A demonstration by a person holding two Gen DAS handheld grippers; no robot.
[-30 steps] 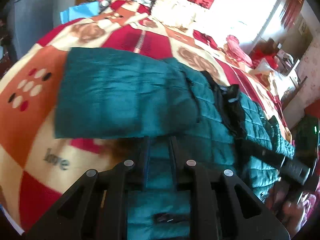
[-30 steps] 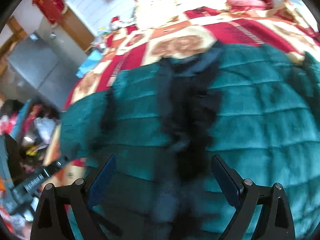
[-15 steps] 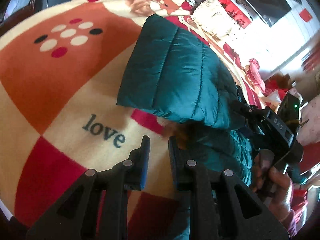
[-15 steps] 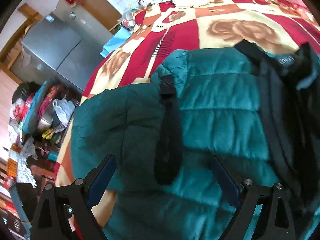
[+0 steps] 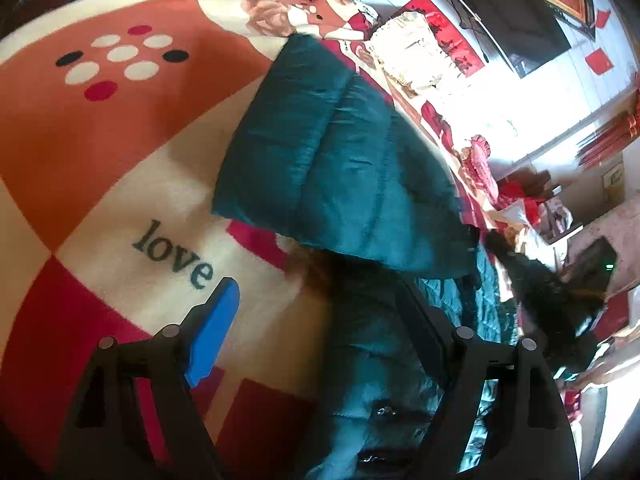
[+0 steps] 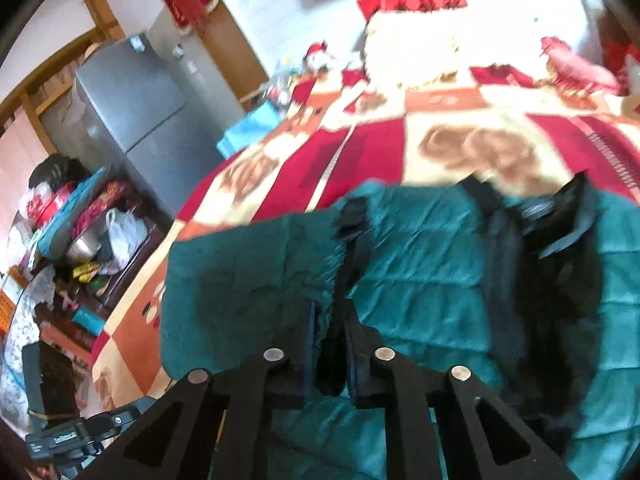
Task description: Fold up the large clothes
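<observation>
A teal quilted jacket (image 5: 332,168) lies on the patterned bed blanket (image 5: 120,184), with one part folded over on top. My left gripper (image 5: 316,320) hovers at the jacket's near edge. Its jaws are opening, and dark fabric lies loose between the blue pad (image 5: 212,336) and the other finger, with no pad pressing on it. In the right wrist view the jacket (image 6: 420,280) fills the lower half, its black fur trim (image 6: 560,300) on the right. My right gripper (image 6: 331,320) is shut on a black strip along the jacket's edge.
A cream pillow (image 5: 408,52) and red cushions lie at the bed's far end. Beyond the bed's left side stand a grey fridge (image 6: 132,112) and a cluttered low shelf (image 6: 80,240). A hand (image 5: 608,364) shows at the right edge.
The left jaws, shut on teal fabric before, now stand apart with the fabric released. The right jaws, wide before, have closed on the black strip, and that gripper moved left along the jacket.
</observation>
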